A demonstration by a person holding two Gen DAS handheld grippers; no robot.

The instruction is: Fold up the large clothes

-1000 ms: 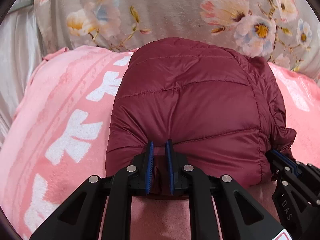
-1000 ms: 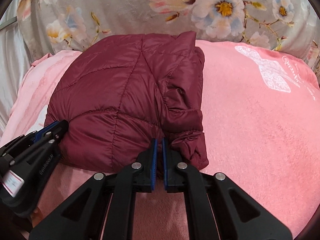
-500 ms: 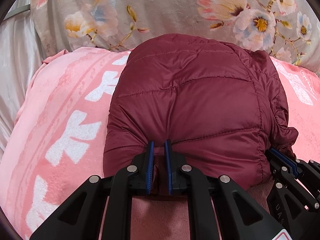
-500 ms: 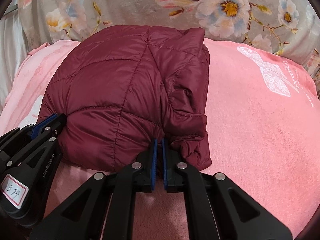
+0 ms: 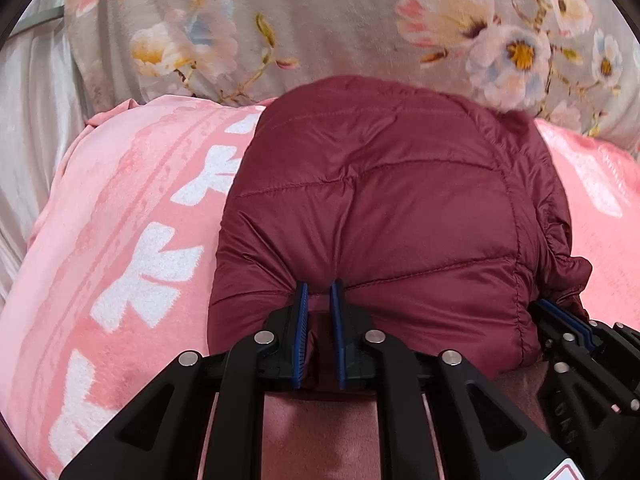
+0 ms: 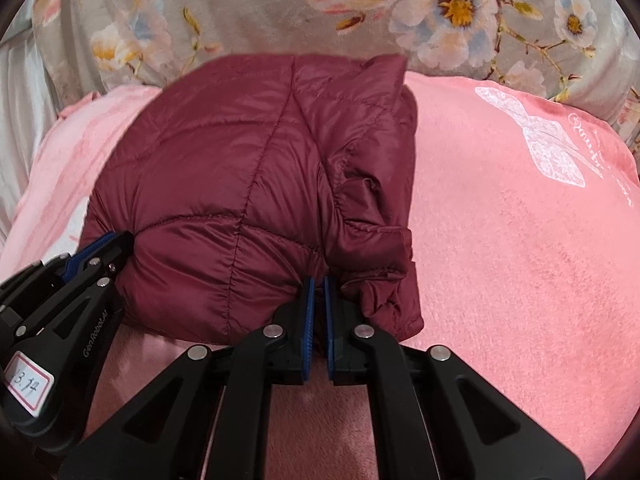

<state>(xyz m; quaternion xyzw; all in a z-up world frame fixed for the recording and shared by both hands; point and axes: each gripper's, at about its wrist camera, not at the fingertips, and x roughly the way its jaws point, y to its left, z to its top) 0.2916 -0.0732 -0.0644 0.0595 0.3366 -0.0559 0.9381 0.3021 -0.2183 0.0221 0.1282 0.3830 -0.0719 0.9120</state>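
Note:
A maroon quilted puffer jacket point(image 5: 380, 208) lies folded into a rounded bundle on a pink blanket point(image 5: 120, 220). My left gripper point(image 5: 319, 286) pinches the bundle's near edge towards its left side. Its jaws are opening, with maroon fabric still puckered between the blue pads. My right gripper point(image 6: 316, 280) holds the near edge of the jacket point(image 6: 240, 168) beside the bunched sleeve cuff point(image 6: 380, 248). Its jaws are opening too, the gap narrow with fabric in it. Each view shows the other gripper: the right gripper point(image 5: 560, 316) at the bundle's right corner, the left gripper point(image 6: 100, 248) at its left corner.
A grey floral quilt point(image 5: 340, 20) rises right behind the jacket. Pale silky sheet point(image 5: 32, 120) lies at the far left. The pink blanket point(image 6: 520, 240) stretches wide to the right of the jacket, with a white butterfly print point(image 6: 548, 140).
The gap between the left pads is slightly wider than before. The jacket bundle sits a little closer to the floral quilt in the right wrist view. Both grippers stay at the near edge.

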